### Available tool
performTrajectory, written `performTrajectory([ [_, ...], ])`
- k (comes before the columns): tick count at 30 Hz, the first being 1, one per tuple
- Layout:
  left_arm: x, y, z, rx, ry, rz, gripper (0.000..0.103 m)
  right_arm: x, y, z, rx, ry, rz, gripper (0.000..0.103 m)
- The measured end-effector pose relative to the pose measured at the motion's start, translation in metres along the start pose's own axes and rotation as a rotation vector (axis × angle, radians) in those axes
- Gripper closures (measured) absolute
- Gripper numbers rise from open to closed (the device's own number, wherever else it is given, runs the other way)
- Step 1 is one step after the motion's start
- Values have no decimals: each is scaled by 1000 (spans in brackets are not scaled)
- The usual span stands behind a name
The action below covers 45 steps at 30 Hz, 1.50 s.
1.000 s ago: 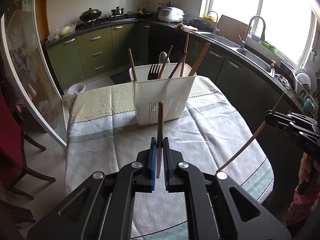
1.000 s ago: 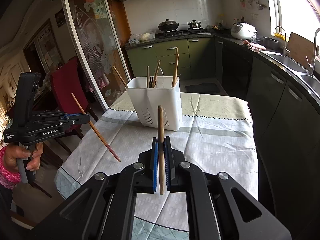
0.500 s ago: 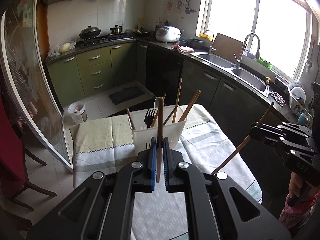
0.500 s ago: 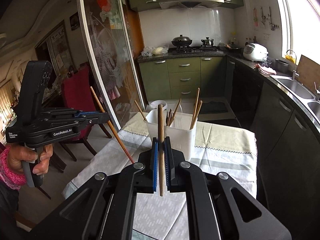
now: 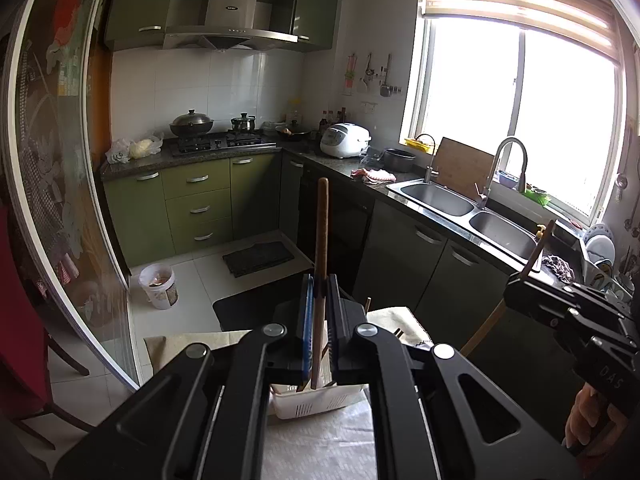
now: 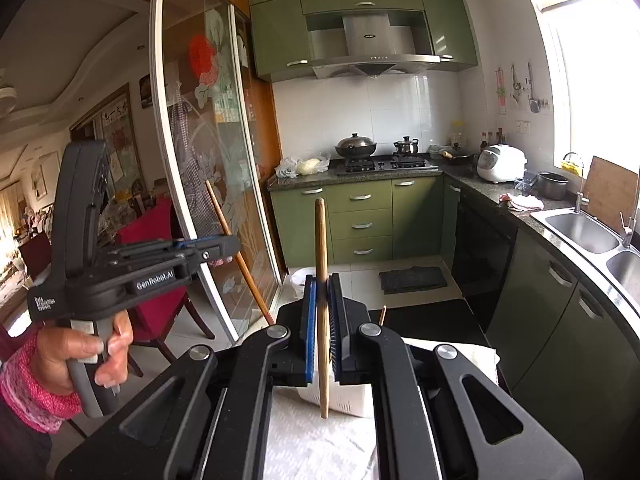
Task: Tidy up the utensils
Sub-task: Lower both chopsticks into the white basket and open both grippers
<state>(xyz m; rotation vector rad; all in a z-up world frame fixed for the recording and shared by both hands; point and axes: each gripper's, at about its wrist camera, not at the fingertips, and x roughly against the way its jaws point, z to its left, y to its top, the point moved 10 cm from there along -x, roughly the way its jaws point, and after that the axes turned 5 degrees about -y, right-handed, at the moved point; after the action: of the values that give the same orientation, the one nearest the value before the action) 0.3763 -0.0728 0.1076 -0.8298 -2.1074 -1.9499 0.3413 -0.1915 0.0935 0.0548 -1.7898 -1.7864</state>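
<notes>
My left gripper is shut on a wooden chopstick that stands upright between its blue pads, its lower end over the white utensil caddy. My right gripper is shut on a second wooden chopstick, also upright, above the same caddy. Each gripper shows in the other's view: the right one with its chopstick, the left one with its chopstick. The caddy is mostly hidden behind the gripper bodies; a few chopstick tips poke above it.
The caddy stands on a table with a pale patterned cloth. Green kitchen cabinets, a hob with pots, a double sink and a glass sliding door surround it. A red chair stands on the left.
Both grippers have risen and tilted upward with their chopsticks, so the caddy and table dropped low in both views and more of the kitchen wall shows.
</notes>
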Motion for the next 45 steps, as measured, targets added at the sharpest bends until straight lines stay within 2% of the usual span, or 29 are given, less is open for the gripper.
performTrajectory([
  [5,-40,-5,12,6,33,-1,97,-24,24,-10,-27,-33,-53,96],
  [10,-70,-23,20,25,36,37,97,-56,35,-26,-54,-70,-84,96],
  [19,-98,-81,22,2,55,152,97,-106,9,-44,-86,-74,-26,96],
  [22,-102,-91,26,2,58,167,97,-113,0,-44,-83,-73,-17,96],
  [24,-102,-95,28,-1,59,168,92,-115,-6,-43,-79,-78,-21,96],
  [26,-100,-97,28,0,65,157,72,-115,-12,-42,-85,-76,-24,96],
  [30,-91,-95,27,13,53,121,68,-120,-23,-42,-89,-82,-16,96],
  [33,-70,-89,27,21,61,47,65,-124,-31,-42,-88,-92,-17,96],
  [35,-51,-88,27,35,70,-14,50,-127,-40,-42,-90,-88,-9,96],
  [37,-29,-92,25,41,81,-75,40,-134,-51,-40,-72,-95,6,96],
  [41,6,-114,15,-5,120,-159,33,-150,-74,-36,-58,-95,40,96],
  [45,27,-141,11,-36,142,-176,28,-163,-95,-29,-22,-113,61,96],
])
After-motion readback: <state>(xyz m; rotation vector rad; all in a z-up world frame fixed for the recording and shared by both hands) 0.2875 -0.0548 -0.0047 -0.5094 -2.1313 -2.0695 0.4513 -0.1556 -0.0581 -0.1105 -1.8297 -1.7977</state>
